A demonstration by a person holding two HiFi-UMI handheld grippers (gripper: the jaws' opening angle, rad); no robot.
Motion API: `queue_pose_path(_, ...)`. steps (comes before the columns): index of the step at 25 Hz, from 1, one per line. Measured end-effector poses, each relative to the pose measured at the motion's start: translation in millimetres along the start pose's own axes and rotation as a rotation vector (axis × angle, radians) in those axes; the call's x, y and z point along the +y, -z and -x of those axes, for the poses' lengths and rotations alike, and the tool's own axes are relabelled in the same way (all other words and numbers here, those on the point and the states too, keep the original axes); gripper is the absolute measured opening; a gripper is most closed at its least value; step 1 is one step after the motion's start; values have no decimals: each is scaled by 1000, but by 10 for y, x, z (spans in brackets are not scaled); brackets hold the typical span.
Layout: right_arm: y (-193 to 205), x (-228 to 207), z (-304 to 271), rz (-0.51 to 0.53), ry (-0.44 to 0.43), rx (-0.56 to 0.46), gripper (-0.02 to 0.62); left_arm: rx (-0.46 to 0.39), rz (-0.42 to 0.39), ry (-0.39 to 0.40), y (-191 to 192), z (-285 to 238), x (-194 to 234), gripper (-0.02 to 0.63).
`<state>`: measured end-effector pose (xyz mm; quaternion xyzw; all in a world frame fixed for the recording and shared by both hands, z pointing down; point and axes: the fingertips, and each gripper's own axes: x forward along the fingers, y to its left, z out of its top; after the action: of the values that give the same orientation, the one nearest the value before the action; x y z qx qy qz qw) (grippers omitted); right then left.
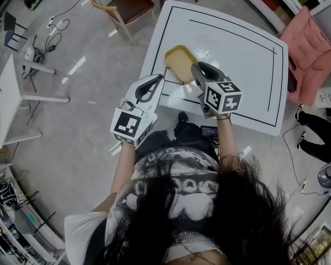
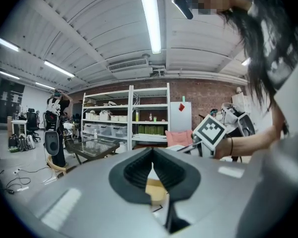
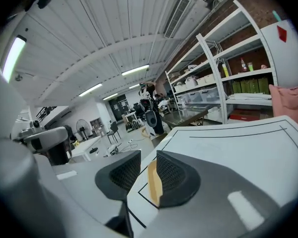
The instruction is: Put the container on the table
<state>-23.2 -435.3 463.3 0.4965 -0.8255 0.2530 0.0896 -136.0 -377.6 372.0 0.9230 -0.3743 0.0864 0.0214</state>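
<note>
**A:** Where is the container?

**B:** The yellow container (image 1: pixel 179 61) lies flat on the white bench (image 1: pixel 237 43), in the upper middle of the head view, near the bench's left edge. So the placing looks done.

**A:** How would it handle?

**B:** I'd judge it to be a shallow, stiff plastic tray, light, smooth and probably a little slippery. The thin raised rim is the place to pinch. With only one edge held it would likely tip, so a grip near the middle of a side seems safest.

**A:** And the claws?

**B:** The right claw (image 1: pixel 204 70) is just beside the container's right edge. Its jaws are spread and pinch nothing, and the tray shows edge-on through the gap. The left claw (image 1: pixel 154 80) hangs lower left of the tray, off the bench's edge. Its tips are pressed together and hold nothing.
</note>
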Motion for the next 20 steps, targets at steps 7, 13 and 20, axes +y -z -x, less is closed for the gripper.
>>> queue_pose_path(7,106,654,491,-8,57,-95,85,-13,-7,92,94,580,-41,0)
queue_pose_path(13,442,1093,785,-22,120,-101,49,2,21,161,315,1045,-180,0)
queue_pose_path(20,672,1389,1143,-28,160,-93,41,-21,37,219,385,1307,-394,0)
